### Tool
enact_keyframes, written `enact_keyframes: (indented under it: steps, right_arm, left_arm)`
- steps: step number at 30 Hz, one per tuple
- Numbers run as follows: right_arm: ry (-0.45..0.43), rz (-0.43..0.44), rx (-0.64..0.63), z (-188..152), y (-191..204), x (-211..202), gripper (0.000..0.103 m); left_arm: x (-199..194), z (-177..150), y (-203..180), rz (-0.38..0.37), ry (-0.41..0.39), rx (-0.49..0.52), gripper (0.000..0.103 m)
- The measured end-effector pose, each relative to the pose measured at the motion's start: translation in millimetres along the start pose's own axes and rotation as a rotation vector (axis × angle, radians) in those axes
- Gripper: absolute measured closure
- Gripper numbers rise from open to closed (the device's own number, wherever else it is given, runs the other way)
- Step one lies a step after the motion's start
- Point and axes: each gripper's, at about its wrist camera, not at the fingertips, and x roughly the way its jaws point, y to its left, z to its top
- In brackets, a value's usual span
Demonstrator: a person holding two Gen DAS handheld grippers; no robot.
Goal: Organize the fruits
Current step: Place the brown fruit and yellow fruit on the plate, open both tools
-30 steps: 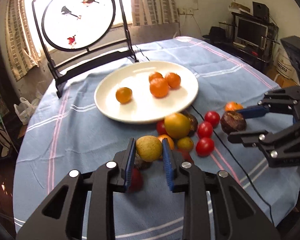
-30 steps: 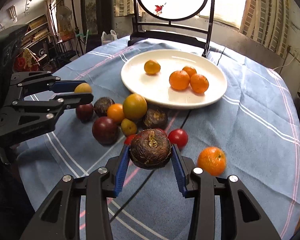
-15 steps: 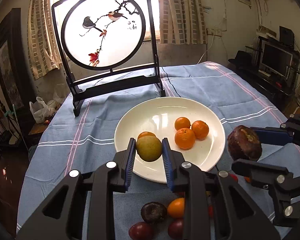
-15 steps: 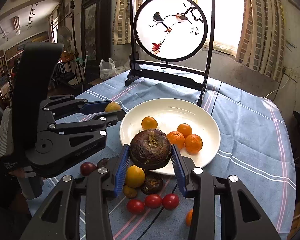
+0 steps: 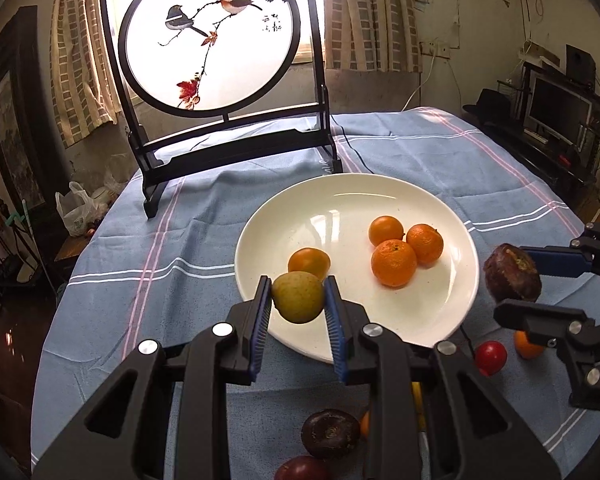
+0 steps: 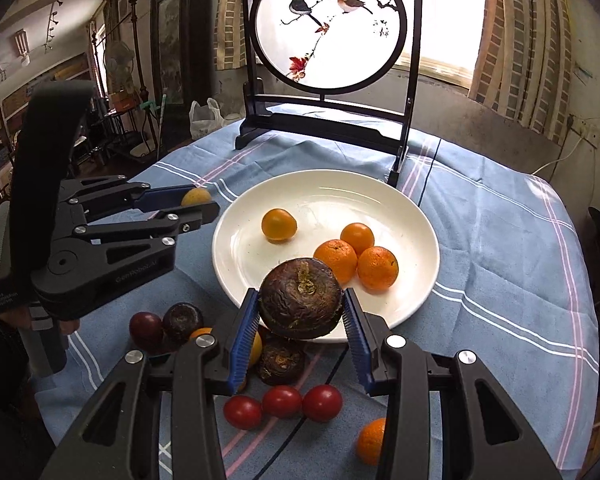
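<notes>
While the left gripper (image 5: 298,300) clamps a yellow-green fruit (image 5: 298,297) between its blue pads, the fruit sits at lower centre of the left wrist view, in front of the near rim of the white plate (image 5: 340,200). At lower centre of the right wrist view, the right gripper (image 6: 302,312) clamps a dark wrinkled fruit (image 6: 301,304), likewise over the plate's near rim. Four orange fruits lie on the plate: one alone (image 6: 279,225) at its left part, three touching in a cluster (image 6: 356,256) at its right part. On the blue striped cloth (image 6: 500,240) covering the worktop, three red tomatoes (image 6: 283,402) lie in a row at the bottom of the right wrist view, with dark fruits (image 6: 182,320) at lower left and one orange fruit (image 6: 370,440) at lower right. A round painted screen (image 6: 328,26) stands behind the plate, at the top.
</notes>
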Motion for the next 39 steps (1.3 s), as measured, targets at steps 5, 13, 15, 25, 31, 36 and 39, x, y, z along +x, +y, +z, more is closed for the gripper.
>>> enact_keyframes:
  steps: [5, 13, 15, 25, 31, 36, 39]
  right_arm:
    - [0.024, -0.011, 0.028, -2, -15, 10, 0.060]
    - [0.031, 0.008, 0.023, 18, -19, 30, 0.060]
    - [0.036, 0.017, 0.028, 27, -20, 39, 0.060]
    - [0.064, 0.020, 0.054, 64, -18, 84, 0.061]
    - [0.054, 0.019, 0.075, 73, -21, 92, 0.061]
    - [0.055, 0.011, 0.087, 80, -23, 101, 0.060]
    - [0.047, 0.004, 0.086, 82, -23, 102, 0.054]
  left_arm:
    - [13, 1, 5, -0.012, 0.026, -0.009, 0.077]
    - [29, 13, 1, -0.023, 0.019, 0.008, 0.077]
    - [34, 17, 1, -0.028, 0.027, 0.002, 0.077]
    - [52, 15, -13, -0.070, 0.061, 0.037, 0.077]
    - [59, 15, -13, -0.061, 0.073, 0.037, 0.077]
    - [63, 16, -13, -0.050, 0.078, 0.038, 0.077]
    - [64, 15, -12, -0.040, 0.075, 0.028, 0.060]
